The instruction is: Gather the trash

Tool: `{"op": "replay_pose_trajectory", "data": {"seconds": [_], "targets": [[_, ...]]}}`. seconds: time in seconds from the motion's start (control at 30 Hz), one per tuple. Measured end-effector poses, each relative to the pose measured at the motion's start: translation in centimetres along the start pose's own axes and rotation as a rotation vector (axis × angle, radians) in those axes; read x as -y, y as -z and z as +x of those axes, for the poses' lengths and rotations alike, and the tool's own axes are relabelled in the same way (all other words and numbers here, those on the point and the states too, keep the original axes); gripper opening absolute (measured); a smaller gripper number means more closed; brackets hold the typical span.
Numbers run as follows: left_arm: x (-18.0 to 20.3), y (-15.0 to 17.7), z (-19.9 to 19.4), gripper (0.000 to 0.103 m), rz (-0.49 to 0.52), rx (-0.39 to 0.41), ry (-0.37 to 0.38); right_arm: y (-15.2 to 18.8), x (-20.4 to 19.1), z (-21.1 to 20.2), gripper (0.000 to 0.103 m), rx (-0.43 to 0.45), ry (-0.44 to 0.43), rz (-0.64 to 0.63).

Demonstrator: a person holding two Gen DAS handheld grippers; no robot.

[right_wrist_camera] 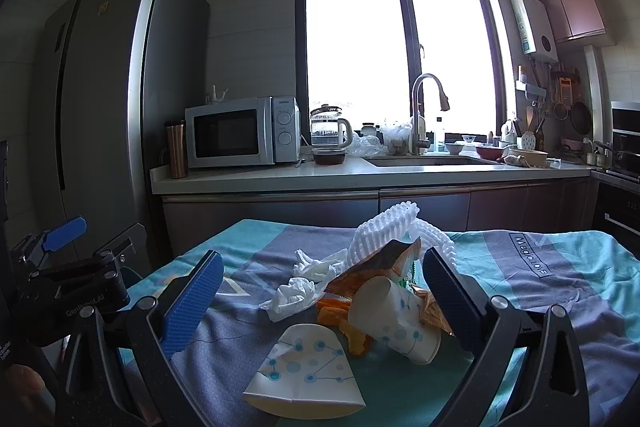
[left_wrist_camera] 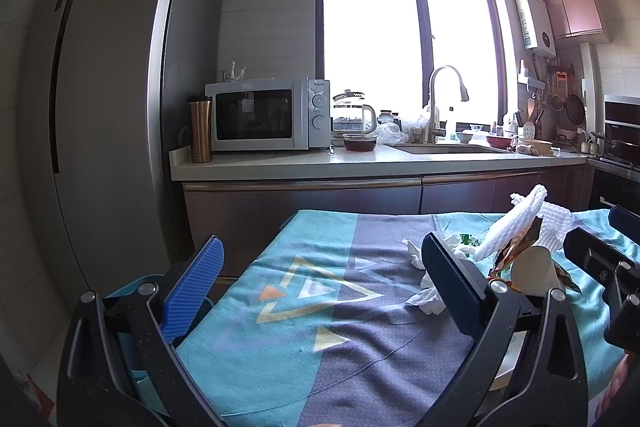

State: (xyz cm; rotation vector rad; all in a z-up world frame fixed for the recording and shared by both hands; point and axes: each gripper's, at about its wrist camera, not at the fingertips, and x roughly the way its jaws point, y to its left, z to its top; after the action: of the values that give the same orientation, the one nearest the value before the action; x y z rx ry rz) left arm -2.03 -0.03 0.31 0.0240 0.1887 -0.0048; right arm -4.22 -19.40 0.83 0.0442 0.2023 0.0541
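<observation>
A heap of trash lies on the teal and grey tablecloth (right_wrist_camera: 560,291): white foam netting (right_wrist_camera: 384,231), a brown and orange snack wrapper (right_wrist_camera: 384,263), crumpled tissues (right_wrist_camera: 296,291), an upright-tilted paper cup (right_wrist_camera: 396,319) and a flattened paper cup (right_wrist_camera: 304,375). My right gripper (right_wrist_camera: 324,291) is open around the heap, empty. My left gripper (left_wrist_camera: 324,271) is open and empty over the cloth's left part; the heap lies to its right, with the foam netting (left_wrist_camera: 516,223) and a cup (left_wrist_camera: 532,267) showing there. The left gripper also shows at the left of the right wrist view (right_wrist_camera: 68,255).
Behind the table runs a kitchen counter (right_wrist_camera: 360,175) with a microwave (right_wrist_camera: 240,133), a copper tumbler (right_wrist_camera: 176,149), a glass kettle (right_wrist_camera: 330,131), a sink and tap (right_wrist_camera: 424,115) and dishes. A tall fridge (left_wrist_camera: 100,107) stands left. An oven (right_wrist_camera: 624,147) is at the right.
</observation>
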Motion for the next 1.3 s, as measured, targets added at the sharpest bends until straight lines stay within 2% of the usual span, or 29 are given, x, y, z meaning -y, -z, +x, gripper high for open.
{"op": "replay_pose_trajectory", "data": {"seconds": [0.33, 0.5, 0.67, 0.8, 0.97, 1.13, 1.3], "targets": [[0.3, 0.3, 0.4, 0.098, 0.005, -0.015, 0.009, 0.0, 0.4, -0.2, 0.097, -0.004, -0.003, 0.008], [0.7, 0.7, 1.0, 0.098, 0.018, -0.048, 0.060, 0.2, 1.1, 0.1, 0.097, -0.021, -0.001, 0.018], [1.9, 1.7, 1.9, 0.098, 0.052, -0.130, 0.184, 0.8, 2.5, 0.8, 0.097, -0.058, 0.035, 0.027], [3.9, 3.1, 2.1, 0.098, 0.128, -0.175, 0.271, 1.6, 4.3, 1.4, 0.097, -0.103, 0.054, 0.055], [6.5, 4.7, 1.5, 0.098, 0.213, -0.208, 0.435, 2.8, 6.2, 2.5, 0.097, -0.180, 0.054, 0.092], [8.6, 6.2, 1.5, 0.097, 0.264, -0.248, 0.497, 4.2, 8.2, 3.6, 0.097, -0.254, 0.048, 0.156], [9.5, 7.0, 2.4, 0.087, 0.265, -0.318, 0.533, 4.6, 10.0, 4.0, 0.092, -0.289, 0.083, 0.172]]}}
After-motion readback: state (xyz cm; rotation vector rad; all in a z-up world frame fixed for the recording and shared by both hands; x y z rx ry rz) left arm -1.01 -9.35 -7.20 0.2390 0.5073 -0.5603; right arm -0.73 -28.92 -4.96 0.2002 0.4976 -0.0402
